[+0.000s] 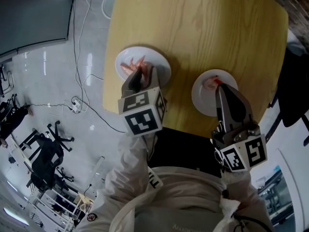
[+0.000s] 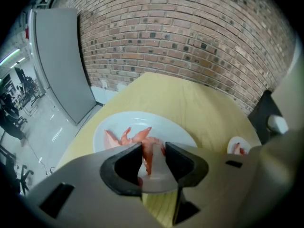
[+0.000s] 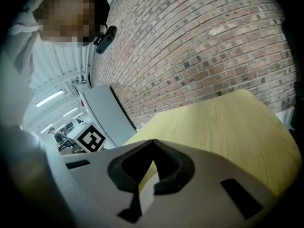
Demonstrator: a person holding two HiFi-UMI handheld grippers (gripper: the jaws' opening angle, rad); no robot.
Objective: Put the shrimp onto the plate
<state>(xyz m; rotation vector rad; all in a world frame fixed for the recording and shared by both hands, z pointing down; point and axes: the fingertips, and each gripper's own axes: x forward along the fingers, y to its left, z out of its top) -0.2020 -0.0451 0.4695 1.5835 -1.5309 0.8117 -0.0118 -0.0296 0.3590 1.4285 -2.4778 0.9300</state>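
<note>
Nearest you sits the black-and-white marker cube (image 1: 142,111) of your left gripper (image 2: 154,148), whose jaws look pinched on one pink curled shrimp (image 2: 148,156) over the heaped round white plate (image 2: 142,120) — not yet carried off. A lone shrimp (image 1: 211,83) already lies on the second white plate (image 1: 202,99), where your right gripper (image 1: 218,87) hovers, jaws pressed together, empty. Several remain. Around it all: pale wooden table (image 1: 203,28), glossy grey floor (image 1: 58,76), red brick wall (image 2: 190,42).

Head view: left tongs (image 1: 141,72) cover part of the shrimp pile (image 1: 130,65) and their own tips. Right tongs (image 1: 218,87) hide the near side of the right plate (image 1: 202,99). Left gripper view: can't tell whether the pads actually press the shrimp (image 2: 148,153) between them. Right plate's contents are too small to tell there. Desk (image 1: 203,28) is cut off at the top edge.
</note>
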